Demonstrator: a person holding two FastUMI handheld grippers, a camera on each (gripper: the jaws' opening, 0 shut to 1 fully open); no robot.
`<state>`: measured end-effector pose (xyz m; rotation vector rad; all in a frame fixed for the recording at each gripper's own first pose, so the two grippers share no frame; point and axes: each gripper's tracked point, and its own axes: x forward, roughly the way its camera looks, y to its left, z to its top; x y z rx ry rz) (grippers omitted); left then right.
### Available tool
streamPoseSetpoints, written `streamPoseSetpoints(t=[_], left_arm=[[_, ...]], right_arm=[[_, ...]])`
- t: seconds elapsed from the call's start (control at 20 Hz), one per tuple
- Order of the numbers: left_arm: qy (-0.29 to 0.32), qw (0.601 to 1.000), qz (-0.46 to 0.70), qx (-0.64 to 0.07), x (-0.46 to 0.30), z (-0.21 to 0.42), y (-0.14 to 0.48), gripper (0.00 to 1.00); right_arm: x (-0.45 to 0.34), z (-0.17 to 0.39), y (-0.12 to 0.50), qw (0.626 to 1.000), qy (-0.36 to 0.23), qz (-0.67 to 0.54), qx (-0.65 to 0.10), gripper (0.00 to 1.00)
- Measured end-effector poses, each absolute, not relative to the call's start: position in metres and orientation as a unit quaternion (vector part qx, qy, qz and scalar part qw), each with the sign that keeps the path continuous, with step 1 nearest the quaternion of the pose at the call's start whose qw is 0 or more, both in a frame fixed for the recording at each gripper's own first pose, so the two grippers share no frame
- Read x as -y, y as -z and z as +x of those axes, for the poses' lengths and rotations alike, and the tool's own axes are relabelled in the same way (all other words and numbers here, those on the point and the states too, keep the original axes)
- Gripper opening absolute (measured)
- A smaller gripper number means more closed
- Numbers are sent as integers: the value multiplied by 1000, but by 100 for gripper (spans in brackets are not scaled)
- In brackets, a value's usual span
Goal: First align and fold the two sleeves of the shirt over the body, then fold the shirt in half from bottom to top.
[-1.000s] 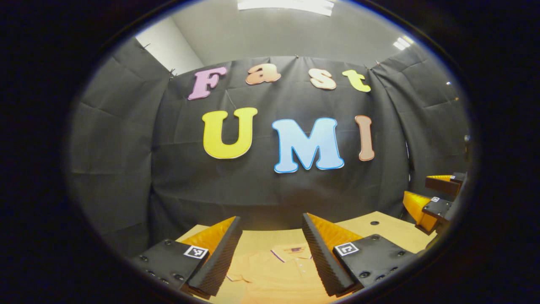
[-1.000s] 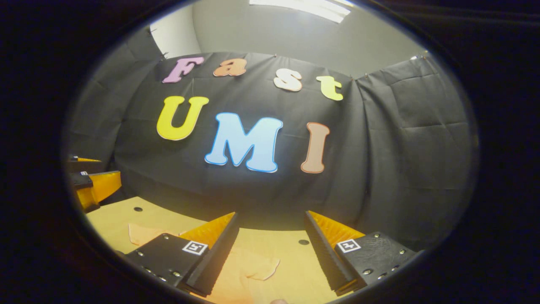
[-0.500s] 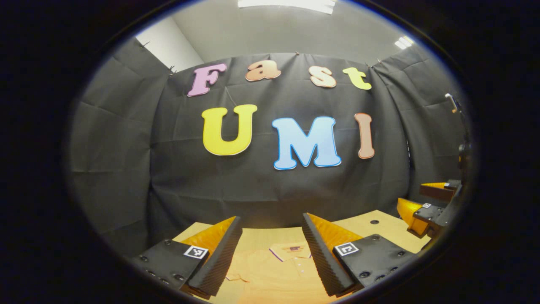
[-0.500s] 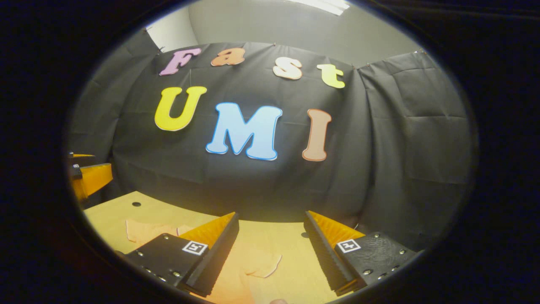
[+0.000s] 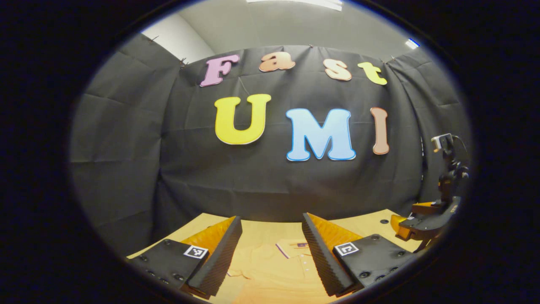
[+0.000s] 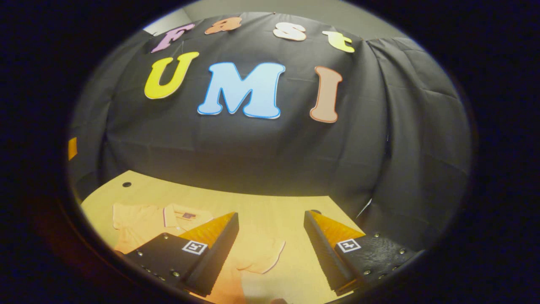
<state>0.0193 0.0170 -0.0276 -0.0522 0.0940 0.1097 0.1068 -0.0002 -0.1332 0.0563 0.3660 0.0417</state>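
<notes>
An orange polo shirt [image 5: 270, 270] lies flat on the wooden table [image 5: 261, 230], collar [image 5: 295, 246] toward the booth wall. My left gripper [image 5: 270, 221] hovers open above the shirt's upper body, with nothing between its fingers. In the left gripper view the right gripper [image 5: 407, 217] hangs low over the table's right side. In the right gripper view the shirt [image 6: 139, 221] spreads to the left, and one short sleeve [image 6: 261, 255] lies spread out just below my open right gripper [image 6: 271, 217]. Neither gripper touches the cloth.
The black cloth wall [image 6: 253, 152] closes off the table's far edge. Small round holes [image 5: 384, 221] [image 6: 126, 184] sit in the tabletop near its far corners. Bare wood [image 6: 270, 202] lies between the shirt and the wall.
The right gripper has dropped and tipped down toward the table, so more of the shirt and its sleeve shows. The left gripper has shifted only slightly. Both stay open.
</notes>
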Motion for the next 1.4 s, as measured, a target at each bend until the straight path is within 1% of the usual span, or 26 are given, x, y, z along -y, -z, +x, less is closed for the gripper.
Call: streamPoseSetpoints(t=[0.05, 0.1, 0.15, 0.2, 0.25, 0.3, 0.35, 0.45, 0.5, 0.55, 0.6, 0.65, 0.8, 1.0, 1.05, 1.1, 1.2, 1.25, 1.4], left_arm=[[-59, 997, -26, -50, -20, 25, 29, 95], [-64, 996, -22, -51, -21, 29, 29, 95], [-68, 996, -18, -51, -22, 32, 29, 93], [-69, 996, -14, -49, -21, 33, 28, 95], [-70, 996, -11, -49, -20, 35, 27, 93], [-70, 996, -9, -48, -21, 35, 27, 95], [-70, 996, -8, -50, -20, 36, 27, 93], [-71, 996, -12, -55, -17, 34, 28, 95], [-71, 996, -16, -57, -17, 34, 29, 92], [-73, 995, -19, -59, -15, 33, 31, 95], [-73, 995, -22, -61, -15, 32, 32, 95], [-73, 995, -22, -63, -14, 33, 32, 92], [-75, 995, -16, -61, -11, 30, 31, 93], [-82, 994, -18, -68, -14, 27, 35, 95], [-84, 994, -19, -70, -14, 26, 36, 94], [-86, 993, -19, -73, -15, 25, 38, 93], [-89, 993, -16, -77, -15, 24, 40, 93], [-89, 993, -15, -79, -15, 23, 42, 95], [-87, 993, -13, -79, -12, 23, 42, 95]], right_arm=[[-1, 115, 143, 981, -22, 31, -191, 96], [-3, 123, 156, 979, -22, 34, -202, 93], [-3, 132, 168, 976, -21, 36, -214, 93], [-4, 138, 182, 973, -18, 37, -226, 93], [-3, 144, 195, 970, -15, 35, -240, 93], [-3, 148, 209, 966, -13, 33, -255, 96], [-3, 152, 220, 962, -11, 33, -271, 96], [-2, 155, 241, 955, -8, 41, -295, 96], [0, 156, 249, 951, -6, 45, -305, 96], [2, 157, 256, 948, -4, 47, -314, 96], [2, 158, 263, 945, -3, 50, -323, 96], [4, 158, 271, 941, -3, 52, -333, 96], [9, 161, 291, 932, -1, 62, -356, 96], [12, 163, 319, 910, 10, 100, -402, 96], [12, 163, 324, 905, 10, 107, -411, 94], [13, 163, 330, 902, 11, 109, -417, 96], [15, 165, 340, 898, 14, 106, -426, 96], [16, 165, 343, 897, 12, 108, -429, 96], [15, 166, 343, 896, 5, 111, -429, 96]])
